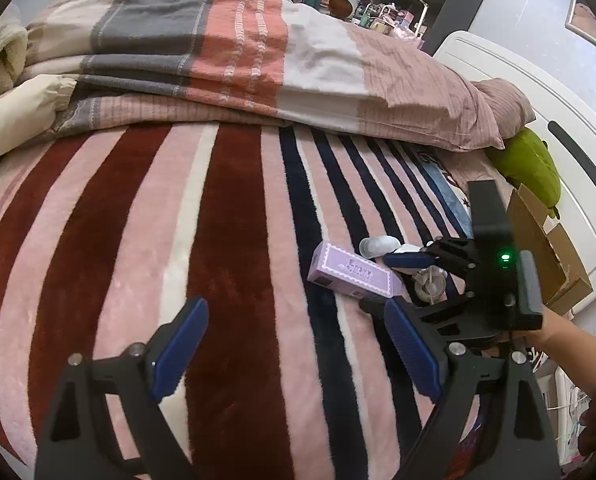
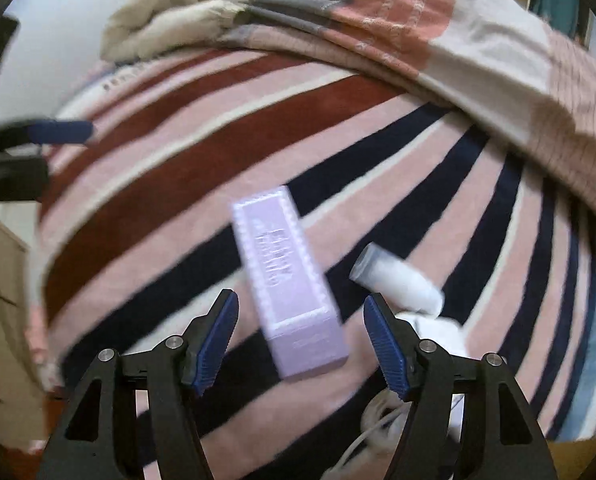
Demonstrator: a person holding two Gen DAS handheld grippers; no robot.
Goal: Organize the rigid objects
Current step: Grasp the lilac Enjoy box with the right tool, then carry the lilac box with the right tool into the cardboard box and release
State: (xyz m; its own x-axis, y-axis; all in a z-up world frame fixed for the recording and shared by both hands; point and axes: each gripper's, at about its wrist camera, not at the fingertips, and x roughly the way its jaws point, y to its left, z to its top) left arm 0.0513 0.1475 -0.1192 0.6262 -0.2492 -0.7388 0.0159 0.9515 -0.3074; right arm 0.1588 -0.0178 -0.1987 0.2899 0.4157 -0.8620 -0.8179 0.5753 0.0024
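The right tool (image 2: pixel 299 334) hung with its jaws spread wide and gripping nothing, and the lilac carton (image 2: pixel 288 276) lay flat on the striped blanket (image 2: pixel 146 184) directly ahead of it, its near end lying between the two blue pads (image 2: pixel 214 340). It looked like a light, stiff cardboard box with smooth printed faces, likely to slip a little and to dent if squeezed hard, so the long side walls near the middle seemed the best hold, pads square to them. Just right of that tool lay a small white capped bottle (image 2: pixel 397 280), close beside the carton, with a white corded item (image 2: pixel 381 424) under the right finger. The left tool (image 1: pixel 294 344) was likewise released and empty, the carton (image 1: pixel 353 274) ahead and to its right, the cardboard box (image 1: pixel 553 248) farther right.
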